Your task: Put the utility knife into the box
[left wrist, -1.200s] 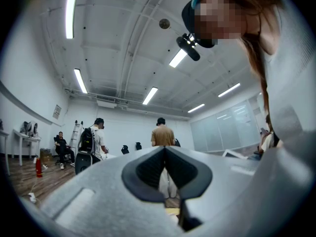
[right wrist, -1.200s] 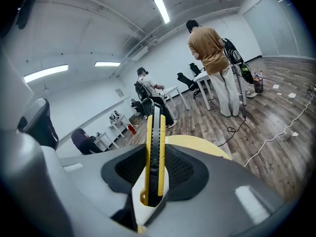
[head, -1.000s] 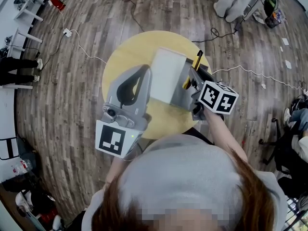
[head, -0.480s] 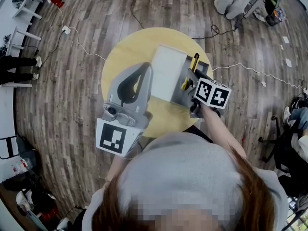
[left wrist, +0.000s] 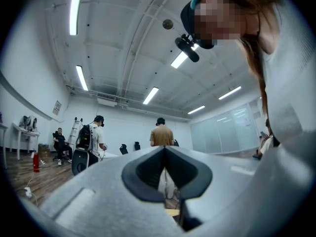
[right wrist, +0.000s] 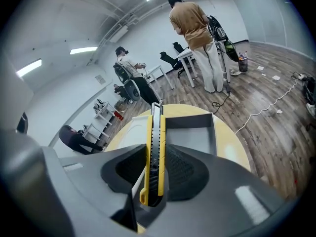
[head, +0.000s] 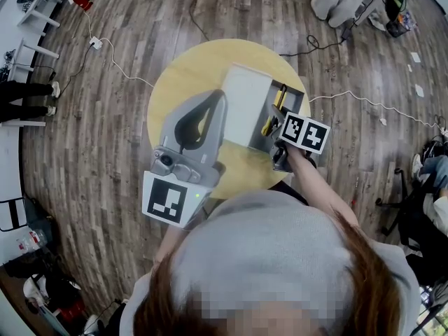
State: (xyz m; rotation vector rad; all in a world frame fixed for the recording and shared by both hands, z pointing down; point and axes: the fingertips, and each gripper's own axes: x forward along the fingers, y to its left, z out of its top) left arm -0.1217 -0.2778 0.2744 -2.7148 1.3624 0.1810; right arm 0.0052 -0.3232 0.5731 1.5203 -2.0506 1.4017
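The utility knife (right wrist: pixel 154 132), yellow with a black slider, is clamped upright between the jaws of my right gripper (right wrist: pixel 154 154). In the head view the knife (head: pixel 279 98) hangs over the open grey box (head: pixel 297 95) on the round yellow table (head: pixel 175 82), with my right gripper (head: pixel 270 122) at the box's near edge. The box's grey inside (right wrist: pixel 190 135) lies straight ahead of the blade end. My left gripper (head: pixel 212 102) is held above the table to the left of the box, jaws together on nothing. In its own view the left gripper (left wrist: pixel 164 151) points out into the room.
A white lid or panel (head: pixel 245 105) lies along the box's left side. White cables (head: pixel 112 58) run over the wooden floor around the table. People stand and sit in the room (right wrist: pixel 195 31), with chairs and desks at the far wall.
My right gripper has dropped and drawn in, bringing the knife lower over the grey box. The left gripper has shifted only slightly.
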